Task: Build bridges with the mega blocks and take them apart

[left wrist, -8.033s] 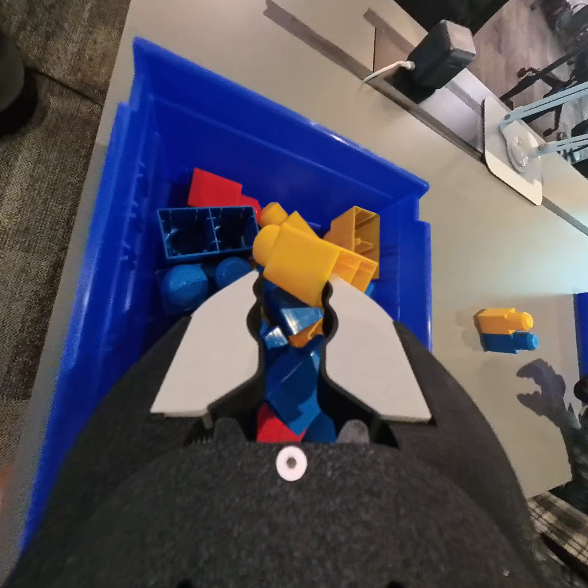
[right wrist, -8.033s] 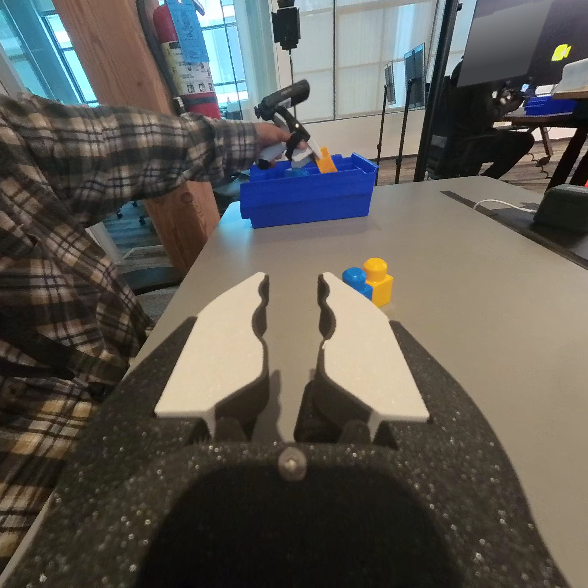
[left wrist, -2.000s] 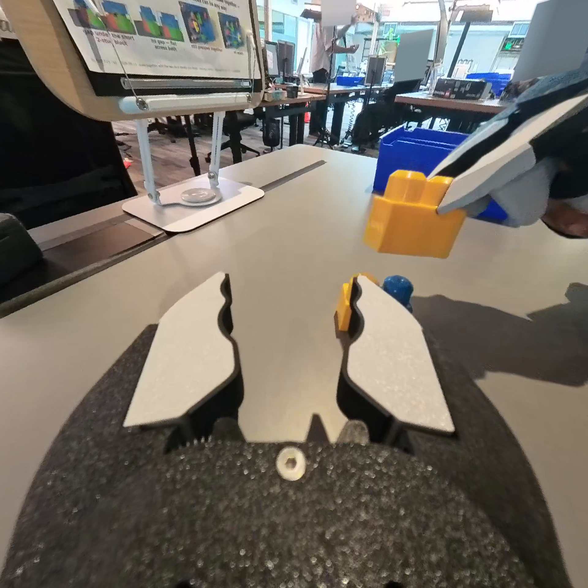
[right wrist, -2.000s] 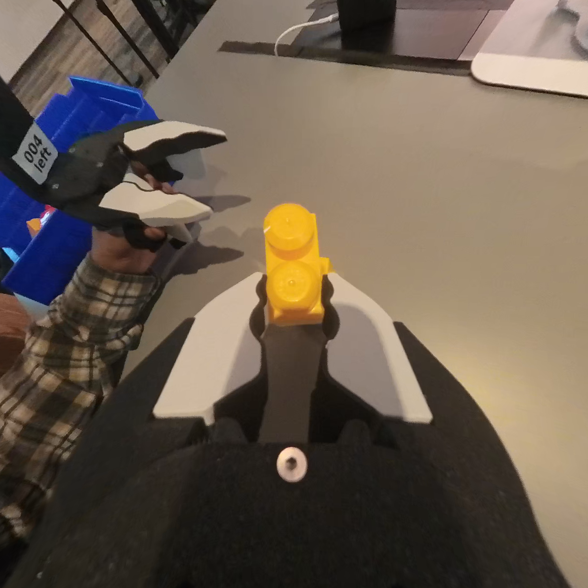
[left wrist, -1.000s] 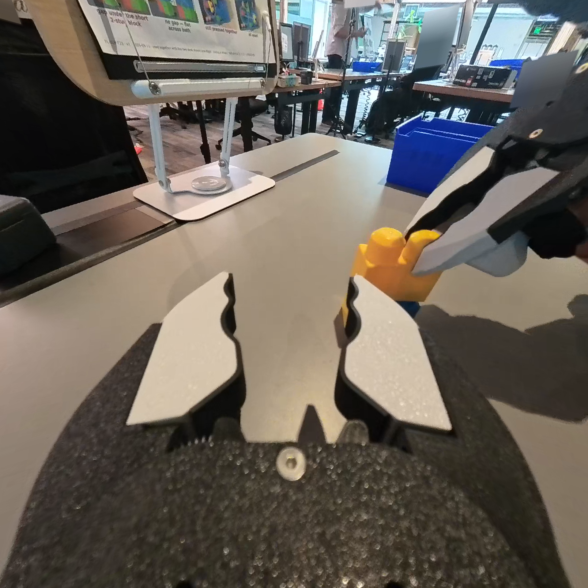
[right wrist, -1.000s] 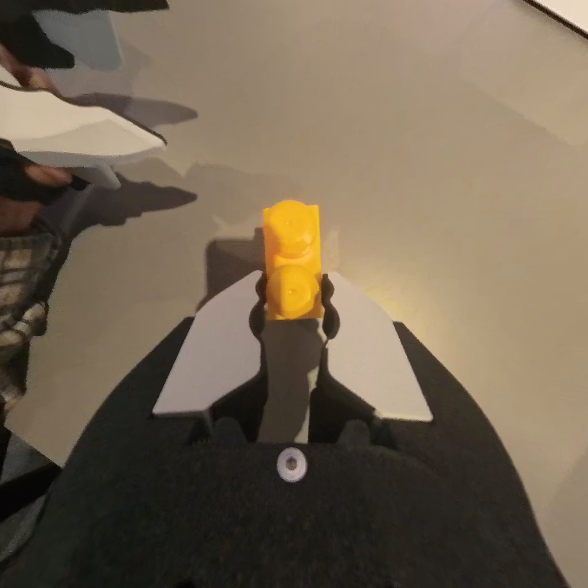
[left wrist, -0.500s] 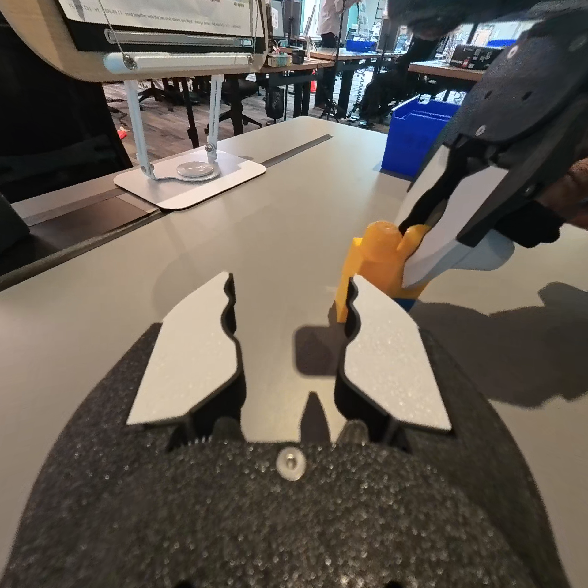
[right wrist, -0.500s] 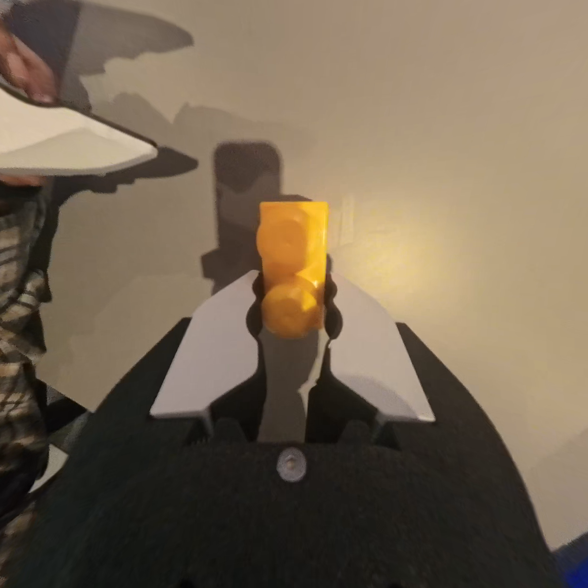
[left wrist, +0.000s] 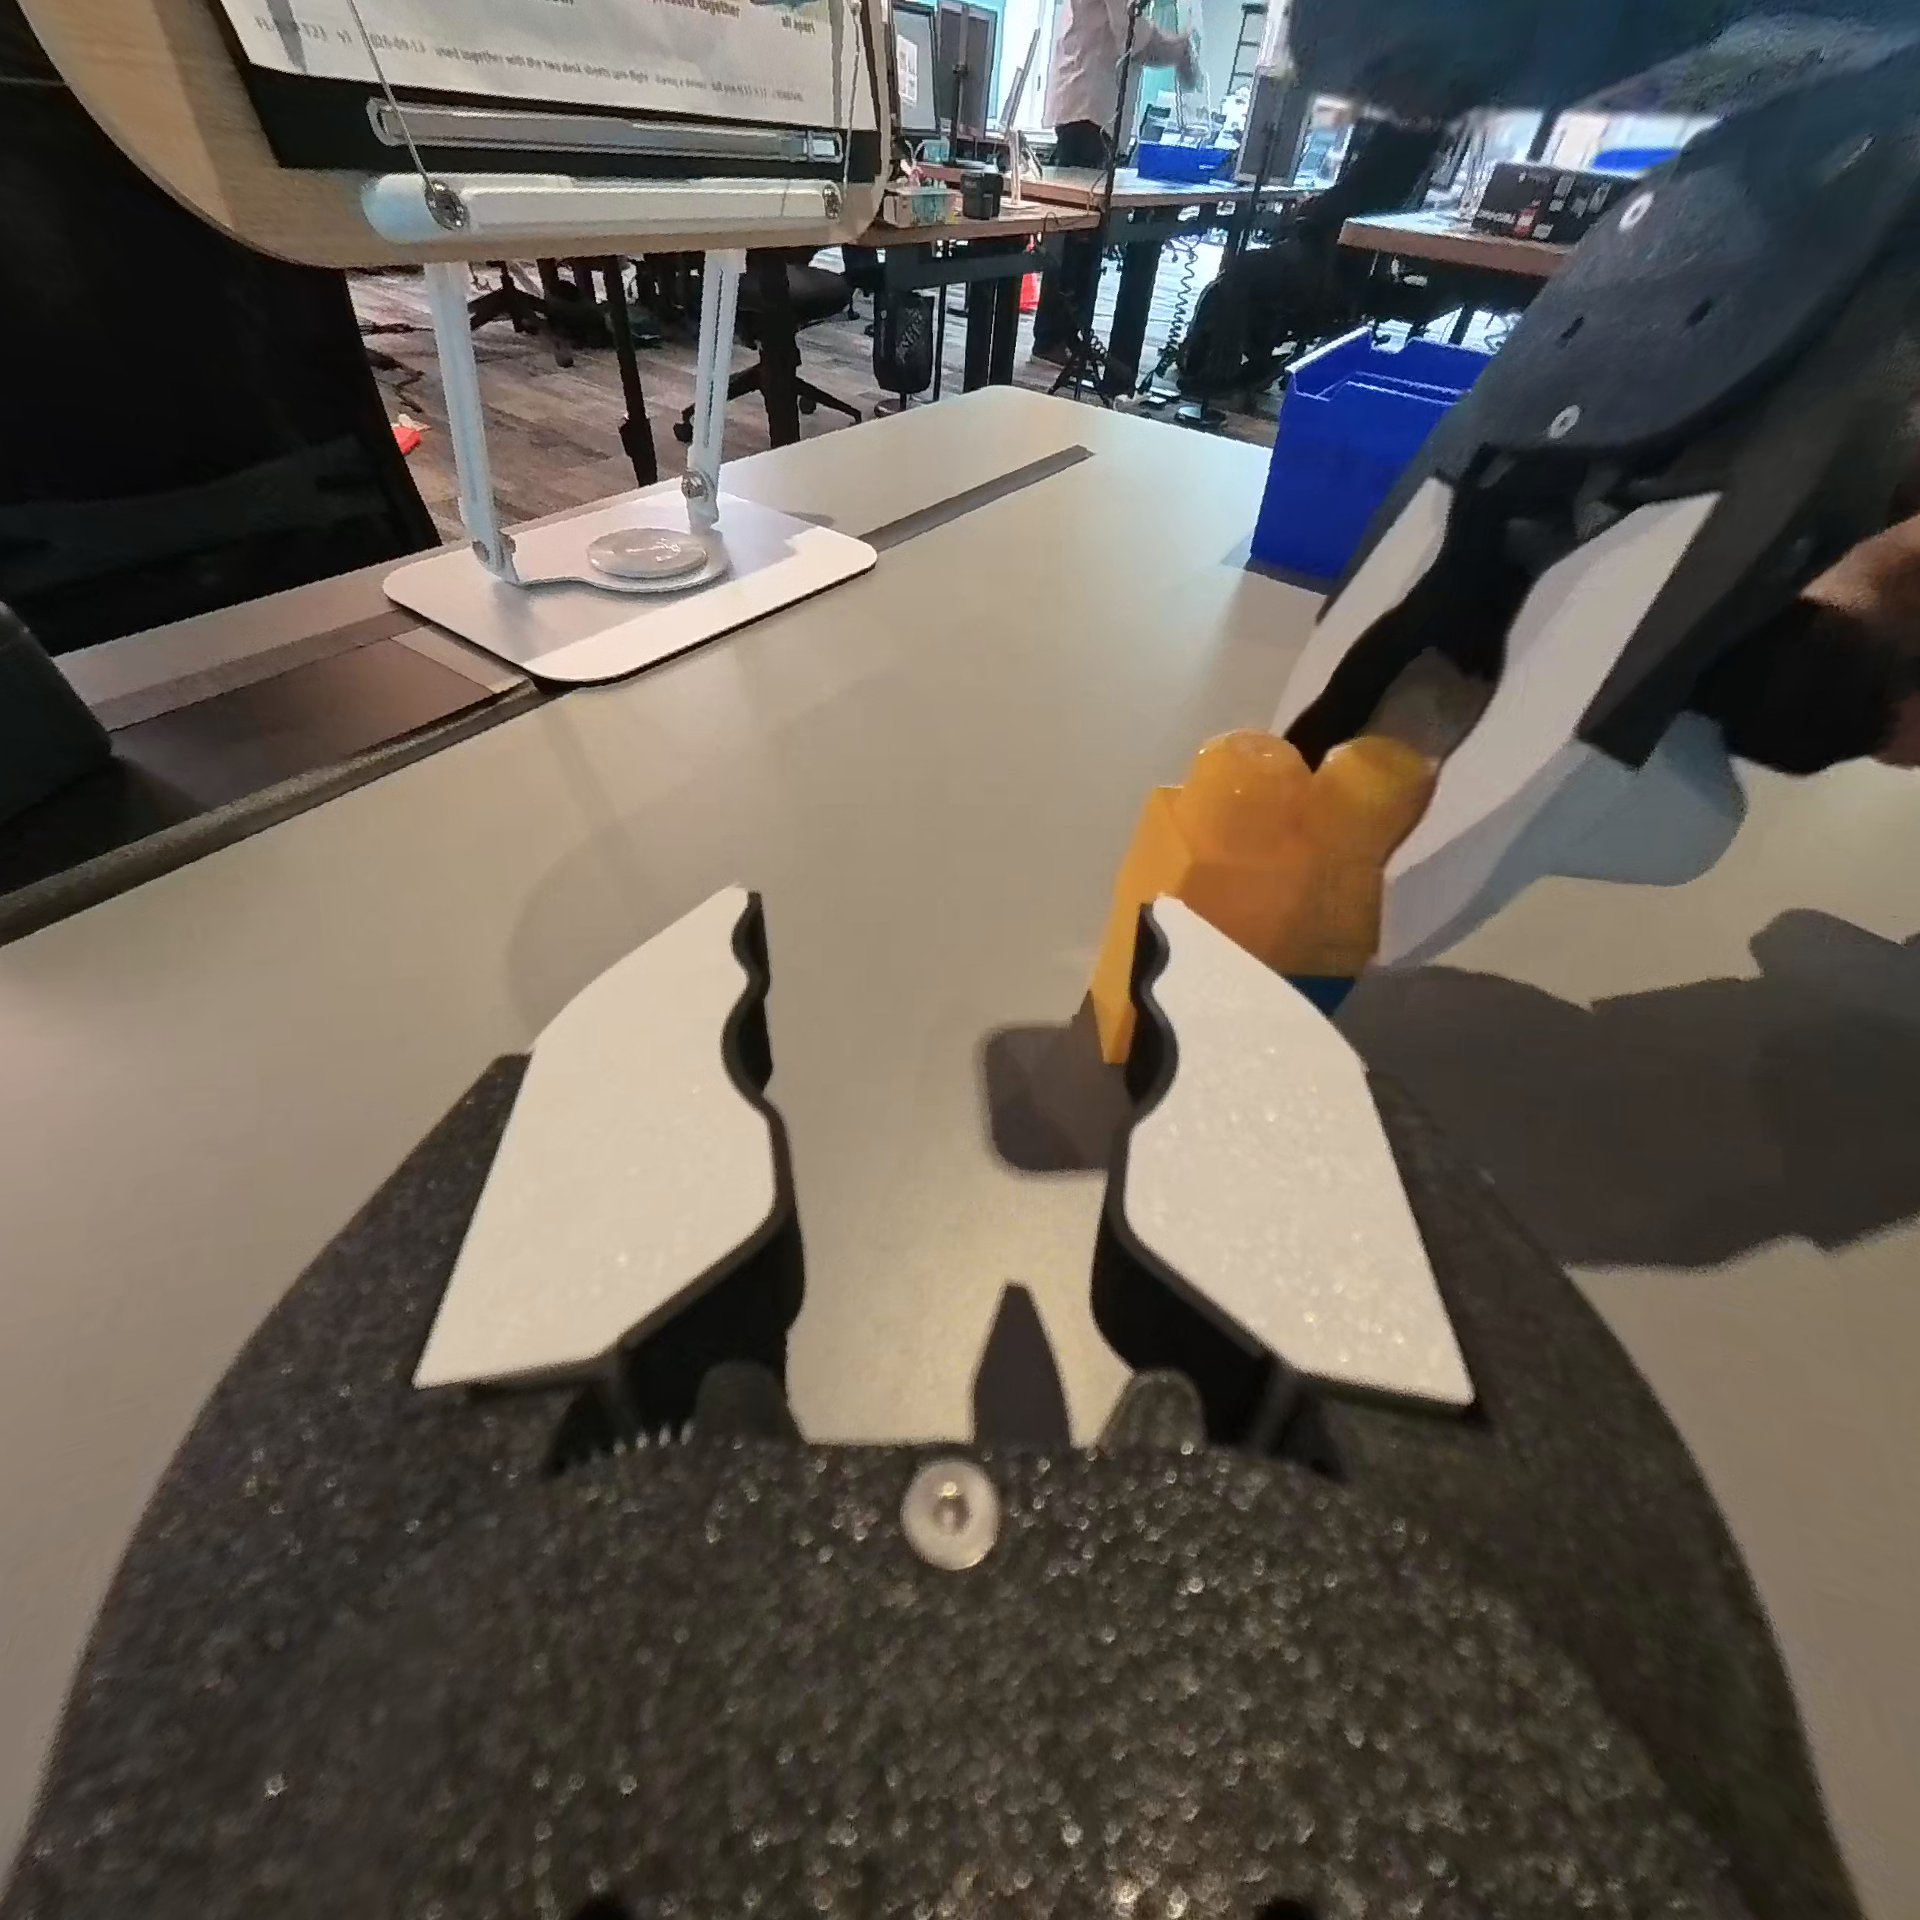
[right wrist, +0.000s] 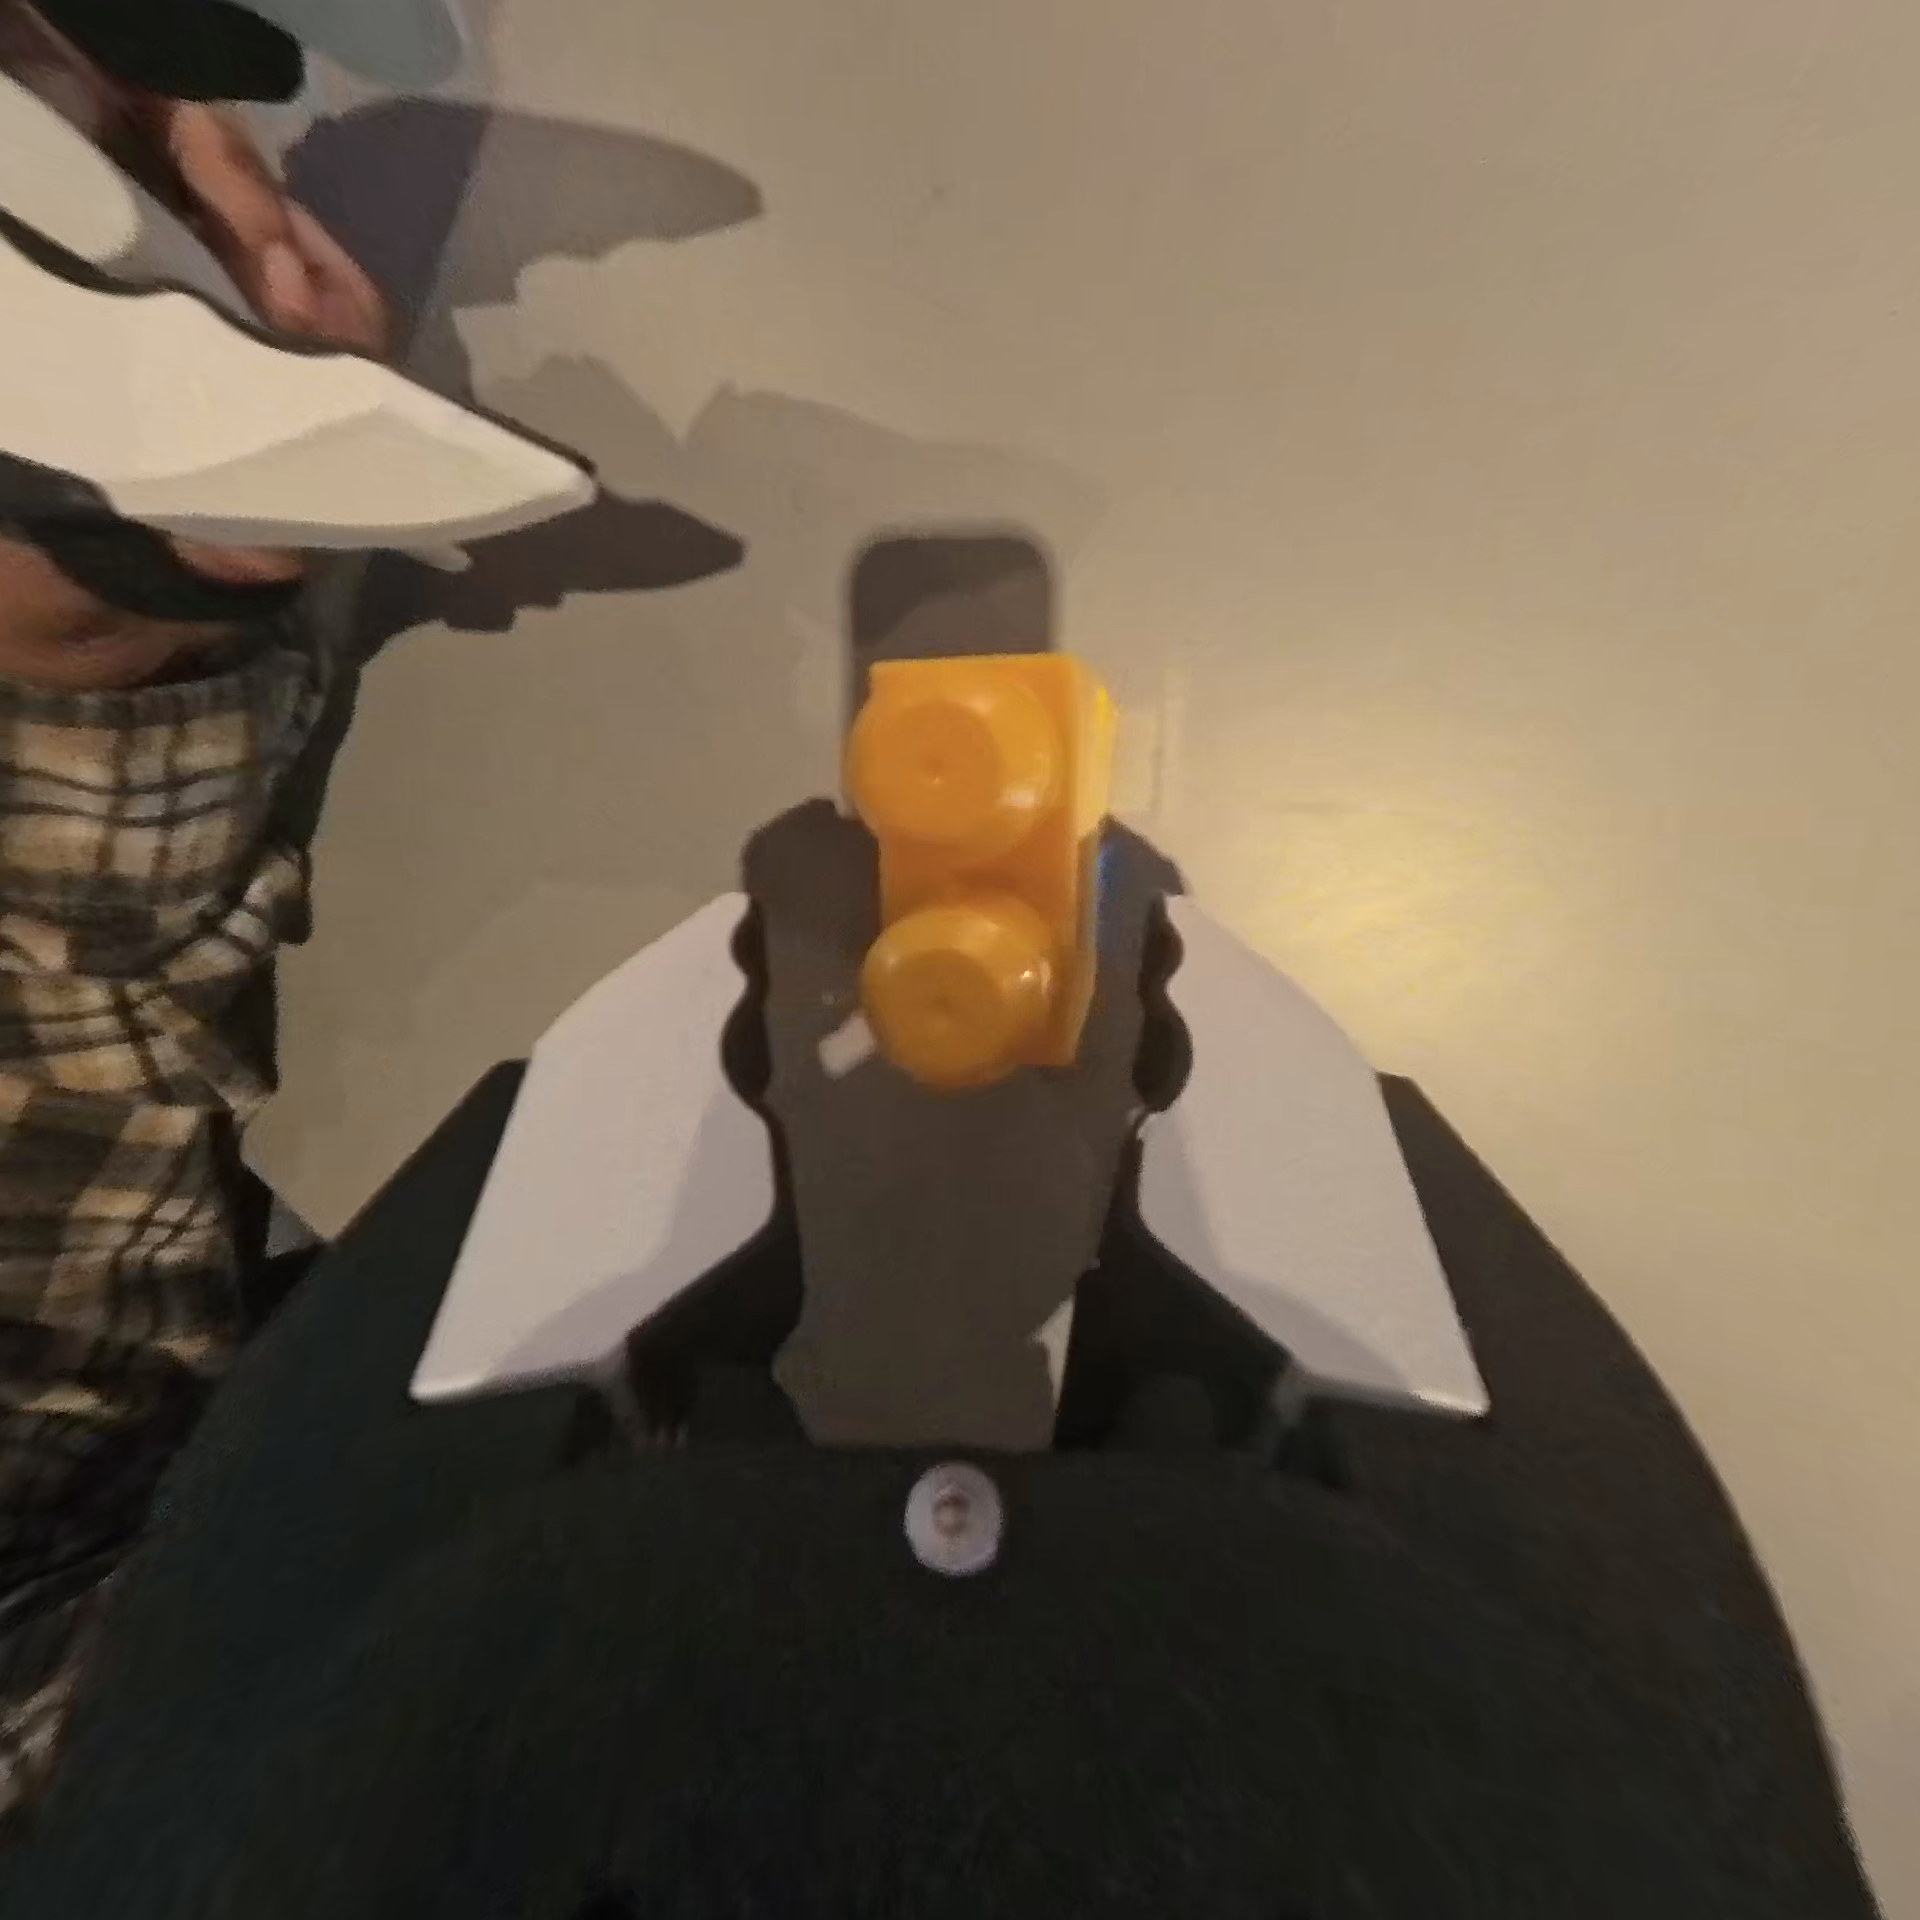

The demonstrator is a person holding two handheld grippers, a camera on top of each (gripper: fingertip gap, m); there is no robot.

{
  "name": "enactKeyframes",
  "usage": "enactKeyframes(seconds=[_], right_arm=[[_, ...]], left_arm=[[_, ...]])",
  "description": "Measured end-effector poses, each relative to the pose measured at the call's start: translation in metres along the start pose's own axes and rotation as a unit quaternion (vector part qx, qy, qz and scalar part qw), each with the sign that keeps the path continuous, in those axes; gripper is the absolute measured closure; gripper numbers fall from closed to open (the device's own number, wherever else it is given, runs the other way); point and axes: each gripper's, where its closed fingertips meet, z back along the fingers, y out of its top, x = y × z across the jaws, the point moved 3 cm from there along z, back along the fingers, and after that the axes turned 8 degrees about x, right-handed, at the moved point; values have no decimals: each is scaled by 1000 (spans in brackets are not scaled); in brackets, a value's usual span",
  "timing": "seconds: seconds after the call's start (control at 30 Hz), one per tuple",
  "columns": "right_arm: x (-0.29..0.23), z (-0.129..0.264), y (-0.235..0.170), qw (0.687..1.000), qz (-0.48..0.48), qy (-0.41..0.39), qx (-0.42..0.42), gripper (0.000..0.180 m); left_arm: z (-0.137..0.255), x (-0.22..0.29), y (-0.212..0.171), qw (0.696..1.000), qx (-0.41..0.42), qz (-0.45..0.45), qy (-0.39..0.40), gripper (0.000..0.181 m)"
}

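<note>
Two studs up, the yellow block (right wrist: pixel 977 862) sits on the blue block (left wrist: pixel 1317 989) on the desk (left wrist: pixel 935 727), right claw (right wrist: pixel 951 977) released around it to seat it, left claw (left wrist: pixel 951 992) gaping empty beside.

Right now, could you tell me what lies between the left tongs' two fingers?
Only bare grey table, as the left wrist view shows. The left tongs stand open and empty; the yellow block sits just beyond the right-hand finger, outside the gap.
</note>
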Motion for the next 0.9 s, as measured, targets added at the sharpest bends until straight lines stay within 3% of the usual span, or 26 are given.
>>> enactKeyframes(seconds=[0.2,0.4,0.43,0.47,0.67,0.83,0.9], right_arm=[[9,21,18,999,9,-28,25,114],[9,-4,2,998,19,-51,-40,118],[9,-9,-1,997,21,-49,-51,124],[9,-14,-4,996,28,-47,-64,141],[22,-6,-5,978,161,-38,-126,143],[39,22,-8,952,262,43,-152,143],[48,36,-15,928,323,87,-163,143]], left_arm=[[1,-1,1,1000,4,1,4,114],[2,-2,1,1000,3,2,6,113],[2,-2,1,1000,3,2,6,113],[2,-2,0,1000,1,2,6,113],[1,0,1,1000,2,1,0,113],[0,1,1,1000,0,-1,-2,114],[-1,3,1,1000,-2,-1,-5,114]])
